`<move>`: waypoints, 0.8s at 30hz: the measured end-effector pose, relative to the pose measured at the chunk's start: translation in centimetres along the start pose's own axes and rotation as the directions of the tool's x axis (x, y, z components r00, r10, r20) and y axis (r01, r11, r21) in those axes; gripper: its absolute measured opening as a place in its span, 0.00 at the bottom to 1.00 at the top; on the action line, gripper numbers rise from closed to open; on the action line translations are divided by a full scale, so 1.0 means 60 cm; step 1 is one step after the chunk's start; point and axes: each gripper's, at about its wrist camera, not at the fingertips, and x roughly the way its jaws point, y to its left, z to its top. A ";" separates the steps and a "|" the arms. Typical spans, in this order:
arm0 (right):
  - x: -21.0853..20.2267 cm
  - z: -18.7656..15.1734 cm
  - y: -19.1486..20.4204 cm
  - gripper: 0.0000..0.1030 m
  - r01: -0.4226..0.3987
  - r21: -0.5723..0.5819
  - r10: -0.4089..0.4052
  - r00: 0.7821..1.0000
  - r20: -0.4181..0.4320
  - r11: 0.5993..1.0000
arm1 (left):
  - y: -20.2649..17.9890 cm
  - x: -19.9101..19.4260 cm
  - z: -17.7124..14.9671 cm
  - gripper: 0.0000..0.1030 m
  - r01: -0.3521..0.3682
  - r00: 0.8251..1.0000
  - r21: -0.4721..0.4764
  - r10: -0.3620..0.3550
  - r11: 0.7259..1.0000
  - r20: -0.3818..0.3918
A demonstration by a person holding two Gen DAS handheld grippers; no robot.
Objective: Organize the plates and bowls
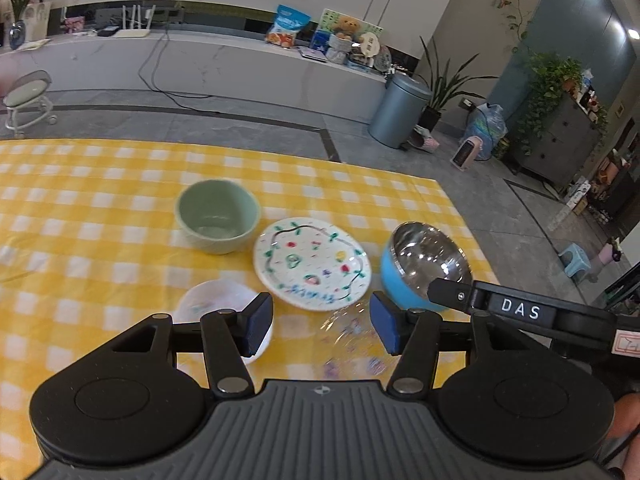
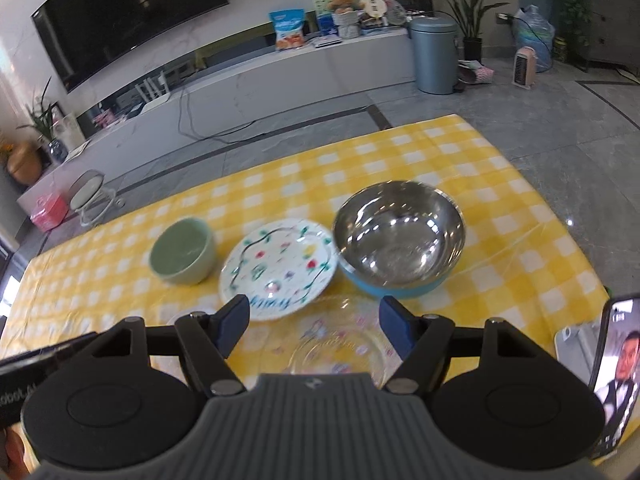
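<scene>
The painted plate [image 2: 278, 268] lies in the middle of the yellow checked tablecloth [image 2: 460, 148]. At its 9 o'clock stands the green bowl [image 2: 182, 256], at its 3 o'clock the steel bowl [image 2: 400, 232] with blue outside. At 6 o'clock lies a clear glass plate [image 2: 340, 348], at 7 o'clock a white bowl [image 1: 216, 304]. Left gripper [image 1: 320, 322] and right gripper [image 2: 314, 326] both have jaws apart, holding nothing. A phone [image 2: 612, 372] stands at 4 o'clock.

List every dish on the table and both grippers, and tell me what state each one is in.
green bowl: upright, empty
painted plate: flat, bare
steel bowl: upright, empty
glass plate: flat, bare
white bowl: upright
left gripper: open
right gripper: open
</scene>
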 end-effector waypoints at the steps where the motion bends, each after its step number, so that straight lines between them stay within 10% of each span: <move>1: 0.006 0.005 -0.007 0.69 -0.001 0.011 0.001 1.000 0.003 1.000 | -0.003 0.010 0.004 0.63 0.008 1.000 -0.003 -0.008 1.000 -0.002; 24: 0.114 0.040 -0.130 0.54 0.223 0.138 -0.228 0.973 0.022 0.965 | -0.107 0.220 0.037 0.67 0.135 0.985 -0.022 -0.136 0.991 -0.110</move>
